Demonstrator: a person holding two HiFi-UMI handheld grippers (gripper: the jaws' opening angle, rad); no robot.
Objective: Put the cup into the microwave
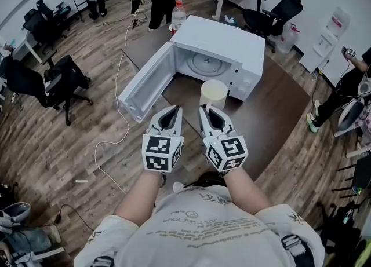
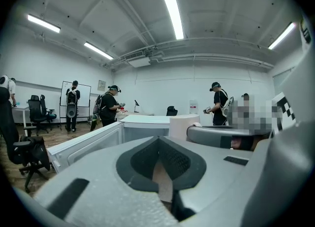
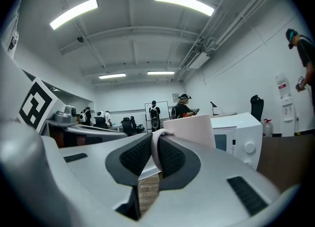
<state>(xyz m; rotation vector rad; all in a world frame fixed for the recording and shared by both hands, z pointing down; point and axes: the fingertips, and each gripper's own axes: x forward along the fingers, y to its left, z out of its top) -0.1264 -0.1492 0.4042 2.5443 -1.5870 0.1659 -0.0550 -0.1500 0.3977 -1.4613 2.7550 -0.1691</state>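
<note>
Right gripper [image 1: 207, 110] jaws are closed on a thin pale strip at the near side of the cup [image 1: 214, 94], seemingly its handle, so that the cup can be carried upright without its wall being squeezed. The cup is held just in front of the microwave [image 1: 223, 43] opening, toward its right side. Whether it is lifted off the table [image 1: 278, 103] cannot be told. The door [image 1: 145, 84] is swung fully out to the left, so the inside and its glass plate [image 1: 205, 63] are exposed for a straight push to the far side. The left gripper [image 1: 175, 110] is held just left of the right one, its jaws drawn together on nothing, clear of the door and of the cup's path. The step in hand is judged to be the carry into the microwave.
</note>
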